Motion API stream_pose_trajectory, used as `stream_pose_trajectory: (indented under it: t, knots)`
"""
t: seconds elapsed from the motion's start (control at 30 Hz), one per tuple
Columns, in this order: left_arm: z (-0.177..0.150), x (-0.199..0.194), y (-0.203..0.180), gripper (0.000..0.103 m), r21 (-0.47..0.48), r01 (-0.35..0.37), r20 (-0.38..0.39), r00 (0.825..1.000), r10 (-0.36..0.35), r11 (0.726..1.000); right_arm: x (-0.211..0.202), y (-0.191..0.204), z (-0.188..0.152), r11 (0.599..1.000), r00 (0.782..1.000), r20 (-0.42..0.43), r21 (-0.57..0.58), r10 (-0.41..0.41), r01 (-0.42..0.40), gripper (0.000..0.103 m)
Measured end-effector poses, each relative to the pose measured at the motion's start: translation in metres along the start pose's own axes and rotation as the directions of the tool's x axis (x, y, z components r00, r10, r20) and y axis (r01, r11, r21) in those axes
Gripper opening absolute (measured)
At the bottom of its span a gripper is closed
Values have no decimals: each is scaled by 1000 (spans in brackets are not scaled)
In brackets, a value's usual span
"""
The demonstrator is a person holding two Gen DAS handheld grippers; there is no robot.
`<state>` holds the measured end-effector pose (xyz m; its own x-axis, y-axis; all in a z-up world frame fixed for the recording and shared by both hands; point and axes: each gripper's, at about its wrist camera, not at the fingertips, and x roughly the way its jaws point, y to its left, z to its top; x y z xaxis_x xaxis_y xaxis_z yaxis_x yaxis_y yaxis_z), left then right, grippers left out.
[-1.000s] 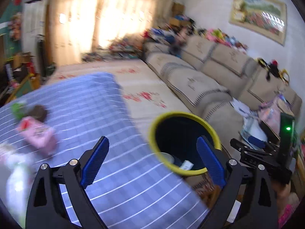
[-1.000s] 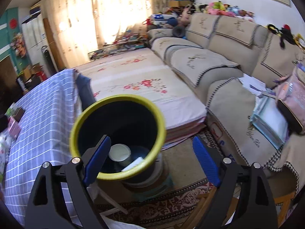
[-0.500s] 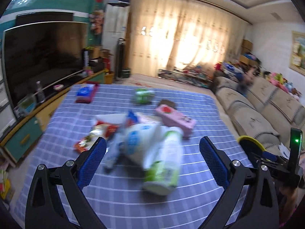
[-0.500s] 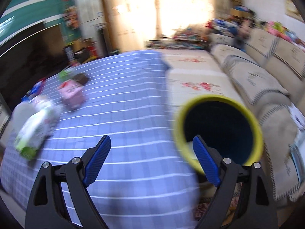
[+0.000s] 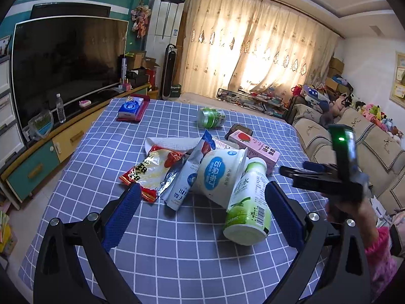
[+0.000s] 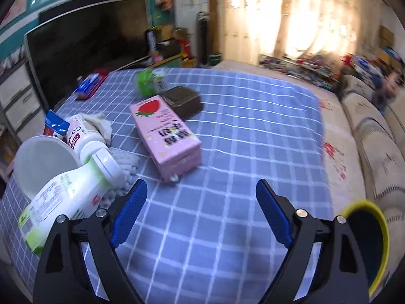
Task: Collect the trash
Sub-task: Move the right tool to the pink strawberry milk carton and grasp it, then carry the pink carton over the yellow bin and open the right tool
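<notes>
A heap of trash lies on the blue checked tablecloth [image 5: 177, 240]: a green-and-white bottle [image 5: 249, 202] on its side, a white tub [image 5: 220, 172], a red-and-silver wrapper [image 5: 154, 169], a blue-and-white pouch [image 5: 187, 179] and a pink strawberry carton [image 5: 255, 149]. My left gripper [image 5: 201, 211] hangs open just before the heap, nothing between its fingers. My right gripper [image 6: 201, 209] is open over bare cloth, short of the pink carton [image 6: 167, 136], with the bottle [image 6: 68, 192] at its left. The yellow-rimmed bin [image 6: 367, 240] stands at the lower right, beside the table.
A green can [image 5: 211, 117], a dark box [image 6: 181, 100] and a blue tissue pack on a red tray [image 5: 131, 107] lie further back. A TV [image 5: 65, 60] on a low cabinet lines the left. A beige sofa [image 5: 354, 147] runs along the right. A hand with a pink sleeve [image 5: 377, 248] holds the right gripper.
Both grippers have swung from the yellow-rimmed bin leftwards to the table. The trash heap now fills the left view, and the bin has slid to the right edge of the right view. Both stayed open.
</notes>
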<state>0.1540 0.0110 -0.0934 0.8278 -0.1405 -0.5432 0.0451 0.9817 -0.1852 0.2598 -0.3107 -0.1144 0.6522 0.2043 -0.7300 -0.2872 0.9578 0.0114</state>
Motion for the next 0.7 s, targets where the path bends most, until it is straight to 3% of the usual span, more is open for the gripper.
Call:
stream_pose_trajectory:
  t: [0.43,0.5,0.57,0.7]
  knots:
    - [-2,22,-2,97,-8,17,-38,999,-17,1000,44,12,27,993,997,-27,-98,66,-68,83]
    - [-3,23,-1,97,-11,18,-40,999,-18,1000,46,12,28,992,997,-34,-98,75,-78,75]
    - [-3,26,-1,97,-9,17,-43,999,-17,1000,47,12,27,991,995,-43,-99,88,-92,58]
    - [-5,30,-1,97,-11,22,-50,999,-22,1000,36,10,22,991,994,-43,-79,102,-105,55]
